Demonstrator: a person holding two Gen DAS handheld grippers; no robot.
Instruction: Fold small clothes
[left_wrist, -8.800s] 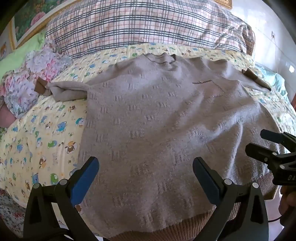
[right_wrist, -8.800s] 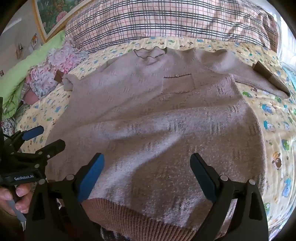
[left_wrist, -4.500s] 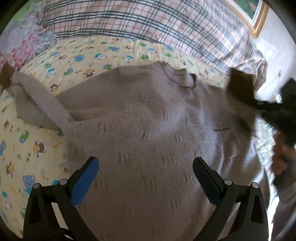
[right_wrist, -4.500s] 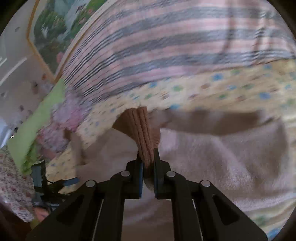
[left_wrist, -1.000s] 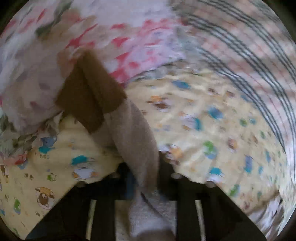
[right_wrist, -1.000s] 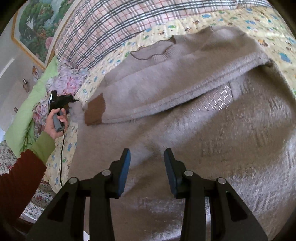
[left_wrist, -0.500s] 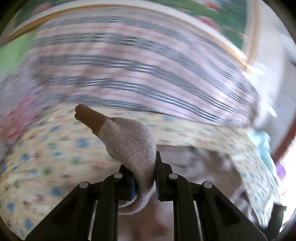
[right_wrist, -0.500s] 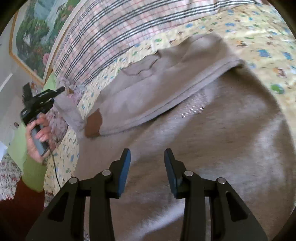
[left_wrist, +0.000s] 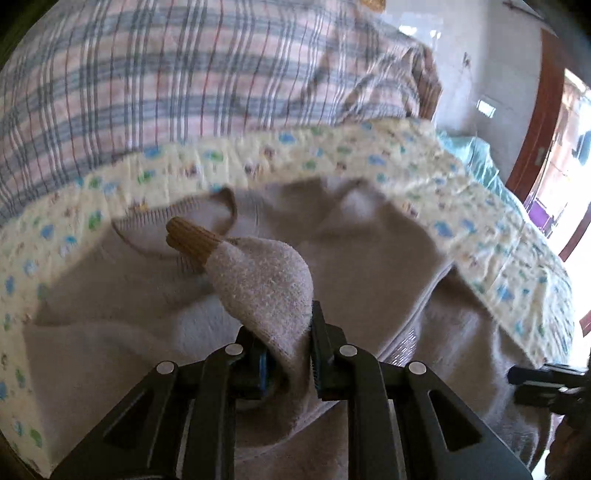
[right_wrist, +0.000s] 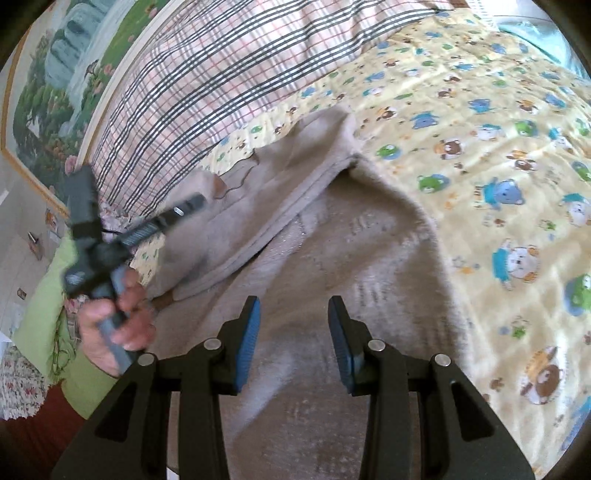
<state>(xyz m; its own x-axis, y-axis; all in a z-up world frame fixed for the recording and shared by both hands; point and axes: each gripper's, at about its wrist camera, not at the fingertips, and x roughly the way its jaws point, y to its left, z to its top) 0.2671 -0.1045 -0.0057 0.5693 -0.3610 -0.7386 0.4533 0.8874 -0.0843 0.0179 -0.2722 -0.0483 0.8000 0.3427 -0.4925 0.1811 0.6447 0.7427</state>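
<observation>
A grey-beige knitted sweater lies on the bed, its body also filling the right wrist view. Its right sleeve is folded across the chest. My left gripper is shut on the left sleeve, whose brown ribbed cuff sticks up above the neckline. The left gripper also shows in the right wrist view, held by a hand over the sweater's left side. My right gripper is open and empty, hovering over the sweater's lower body.
The sweater rests on a yellow cartoon-print quilt. A plaid pillow lies behind it. A green blanket is at the left, and a framed painting hangs behind. A doorway is at the right.
My left gripper has carried the left sleeve from the bed's side in over the sweater's chest. My right gripper has stayed open above the lower body, shifting slightly.
</observation>
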